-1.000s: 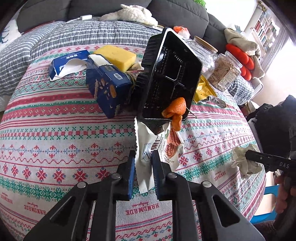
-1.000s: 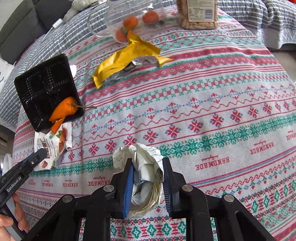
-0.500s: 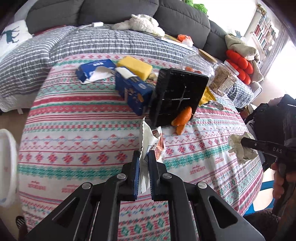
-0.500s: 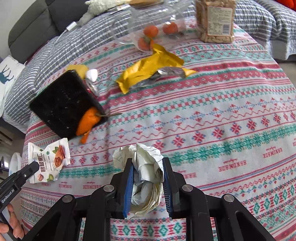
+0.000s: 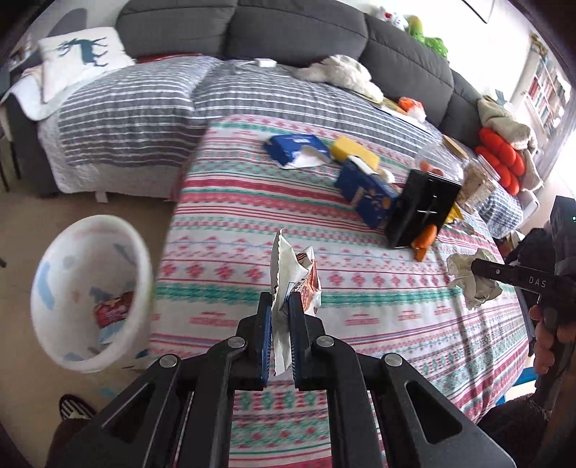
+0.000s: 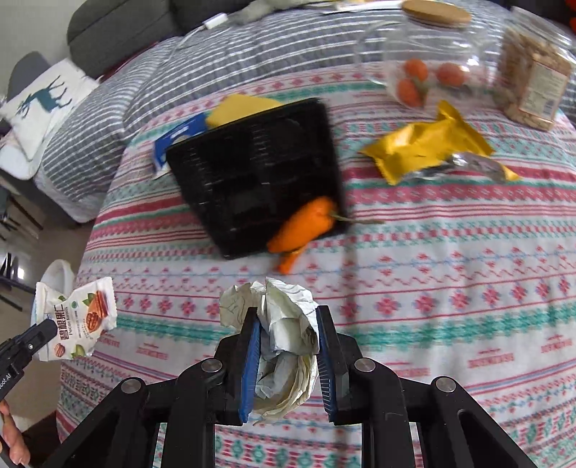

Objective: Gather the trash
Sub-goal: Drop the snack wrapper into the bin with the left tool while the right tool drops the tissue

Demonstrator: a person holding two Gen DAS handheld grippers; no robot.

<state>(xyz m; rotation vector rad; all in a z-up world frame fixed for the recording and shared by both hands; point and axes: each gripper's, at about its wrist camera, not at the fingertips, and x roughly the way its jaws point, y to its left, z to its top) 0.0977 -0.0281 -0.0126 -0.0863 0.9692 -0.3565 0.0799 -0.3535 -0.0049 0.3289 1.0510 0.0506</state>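
Note:
My left gripper [image 5: 280, 304] is shut on a white snack wrapper [image 5: 288, 273] with orange print, lifted off the patterned tablecloth [image 5: 360, 316]. The same wrapper [image 6: 75, 320] shows at the lower left of the right wrist view, in the left gripper's tip [image 6: 34, 336]. My right gripper [image 6: 286, 318] is shut on a crumpled ball of white paper [image 6: 280, 320], also off the cloth. That paper ball [image 5: 471, 280] appears at the right of the left wrist view. A white waste bin [image 5: 90, 302] stands on the floor left of the table, with a red wrapper inside.
On the table lie a black plastic tray [image 6: 255, 172] with an orange pepper [image 6: 306, 223], a yellow foil wrapper [image 6: 432, 147], blue cartons [image 5: 367, 190], a yellow sponge [image 5: 352, 151] and glass jars [image 6: 432, 61]. A striped bedspread [image 5: 144, 111] and grey sofa [image 5: 288, 32] lie beyond.
Both grippers have pulled back from the tray and swung left with their loads. The snack wrapper has come off the cloth, and the waste bin has come into the left wrist view.

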